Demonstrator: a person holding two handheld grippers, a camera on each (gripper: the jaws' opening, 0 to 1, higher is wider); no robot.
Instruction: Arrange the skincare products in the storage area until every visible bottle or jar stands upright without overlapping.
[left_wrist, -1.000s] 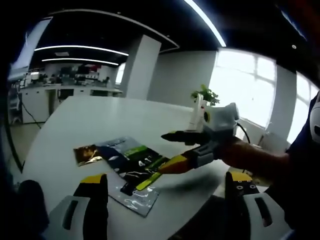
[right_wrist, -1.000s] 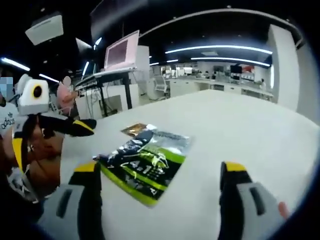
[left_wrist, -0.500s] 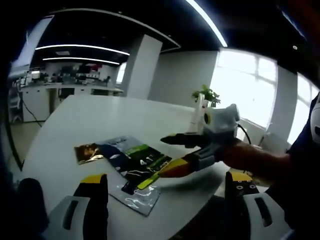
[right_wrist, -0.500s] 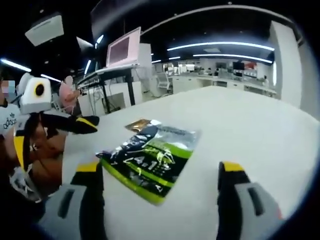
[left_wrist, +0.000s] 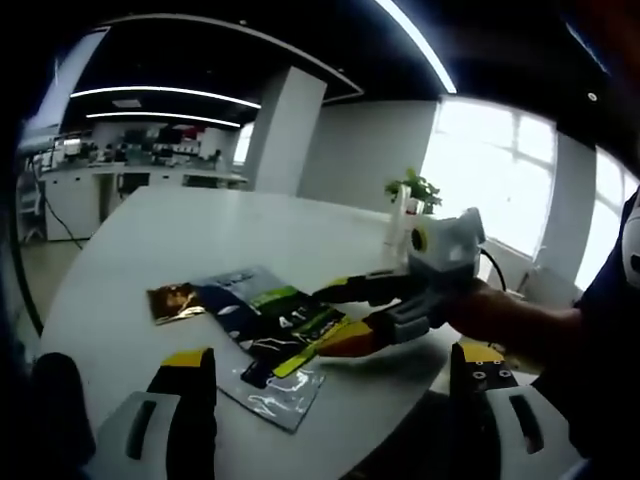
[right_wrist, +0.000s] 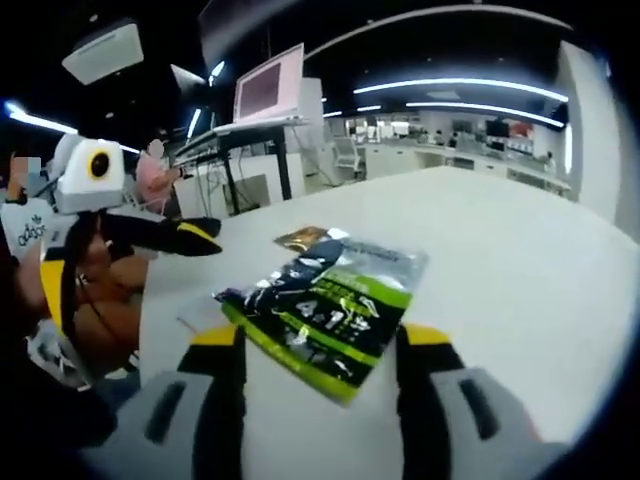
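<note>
Straddling the glossy black-and-green foil sachet's (right_wrist: 325, 315) near edge at lower centre, right claw (right_wrist: 322, 345) narrowed, unclosed; left claw (left_wrist: 330, 362) wide, empty.

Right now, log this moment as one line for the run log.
right gripper: open, jaws astride near edge of green-black sachet | left gripper: open, held back | sachets flat on white table | nothing lifted

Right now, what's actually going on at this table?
A person holds tongs in each hand over a white table. The right tongs straddle the near edge of a black-and-green sachet, jaws on either side but not yet closed. It lies flat, overlapping other flat packets. The left tongs hang open short of the pile, holding nothing. No bottles or jars are visible.
</note>
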